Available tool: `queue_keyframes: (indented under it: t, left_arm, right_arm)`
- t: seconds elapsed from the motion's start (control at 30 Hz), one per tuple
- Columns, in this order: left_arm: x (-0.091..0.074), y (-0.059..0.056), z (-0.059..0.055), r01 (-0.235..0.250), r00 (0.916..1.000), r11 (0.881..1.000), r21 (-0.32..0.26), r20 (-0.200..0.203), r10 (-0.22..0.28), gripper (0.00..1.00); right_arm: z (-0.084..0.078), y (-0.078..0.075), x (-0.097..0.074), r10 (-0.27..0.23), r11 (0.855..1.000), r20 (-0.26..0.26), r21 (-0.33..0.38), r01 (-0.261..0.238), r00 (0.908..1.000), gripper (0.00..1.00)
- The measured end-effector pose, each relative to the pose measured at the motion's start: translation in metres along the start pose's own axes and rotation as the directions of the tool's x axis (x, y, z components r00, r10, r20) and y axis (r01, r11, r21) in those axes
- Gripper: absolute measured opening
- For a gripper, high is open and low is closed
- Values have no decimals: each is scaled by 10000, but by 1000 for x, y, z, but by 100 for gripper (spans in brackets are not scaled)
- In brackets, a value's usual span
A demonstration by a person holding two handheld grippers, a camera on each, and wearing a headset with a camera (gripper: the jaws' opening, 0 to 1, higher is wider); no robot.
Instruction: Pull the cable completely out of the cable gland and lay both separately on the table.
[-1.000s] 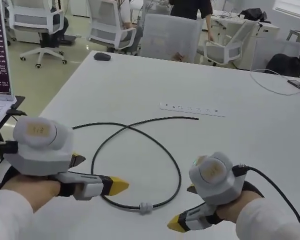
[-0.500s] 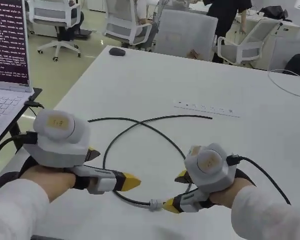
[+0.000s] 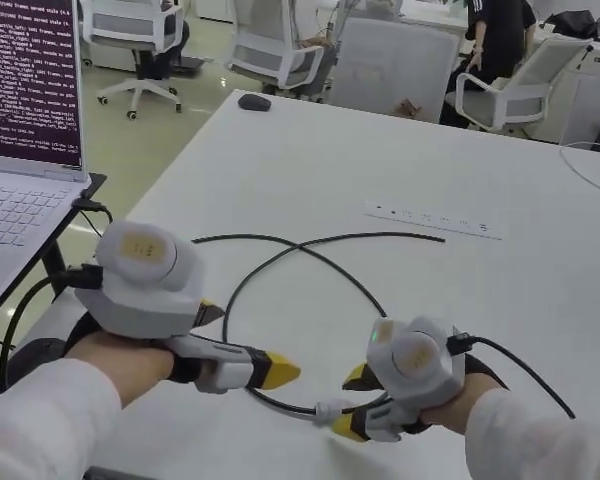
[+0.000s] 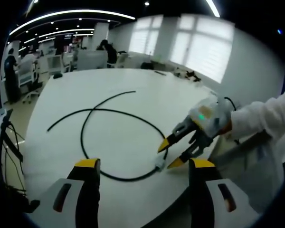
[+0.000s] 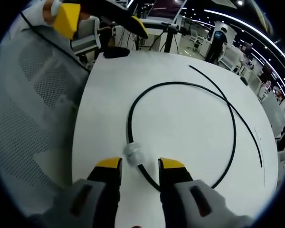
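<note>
The black cable (image 3: 400, 235) lay on the white desk (image 3: 310, 170) in a loop that crossed itself, with the white cable gland (image 5: 132, 153) threaded on it at the loop's near edge. The right gripper view showed the right tongs (image 5: 140, 164) open, unclamped, with the gland and cable lying between their yellow tips. The left gripper view caught those same tongs from the front, one tip on either side of the gland, and showed the left tongs (image 4: 145, 164) spread wide with nothing in them. The head view took in a laptop (image 3: 25, 100) beside the desk's left edge and a mouse (image 3: 253, 101) at its far end.
</note>
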State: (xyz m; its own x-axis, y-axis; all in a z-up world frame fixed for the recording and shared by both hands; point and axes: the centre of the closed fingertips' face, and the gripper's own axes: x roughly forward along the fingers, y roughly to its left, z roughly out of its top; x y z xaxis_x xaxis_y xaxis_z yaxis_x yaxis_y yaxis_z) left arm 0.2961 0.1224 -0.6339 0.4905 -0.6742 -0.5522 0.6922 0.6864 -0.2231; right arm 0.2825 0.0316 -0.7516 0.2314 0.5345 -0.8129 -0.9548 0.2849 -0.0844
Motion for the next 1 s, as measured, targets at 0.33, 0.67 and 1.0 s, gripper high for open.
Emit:
queue_keyframes:
  t: [0.33, 0.67, 1.0]
  left_arm:
    - [1, 0, 0, 55, 10000, 10000, 32, -32, -55, 73]
    - [2, -2, 0, 164, 9999, 9998, 108, 22, -164, 72]
    - [4, -8, 3, 412, 9991, 9987, 300, 90, -415, 70]
  right_arm:
    - [2, 6, 14, 143, 9973, 269, -722, -123, 9995, 14]
    - [1, 10, 10, 108, 9996, 186, -268, -103, 9998, 13]
    - [14, 1, -20, -328, 9993, 429, -140, 335, 9985, 12]
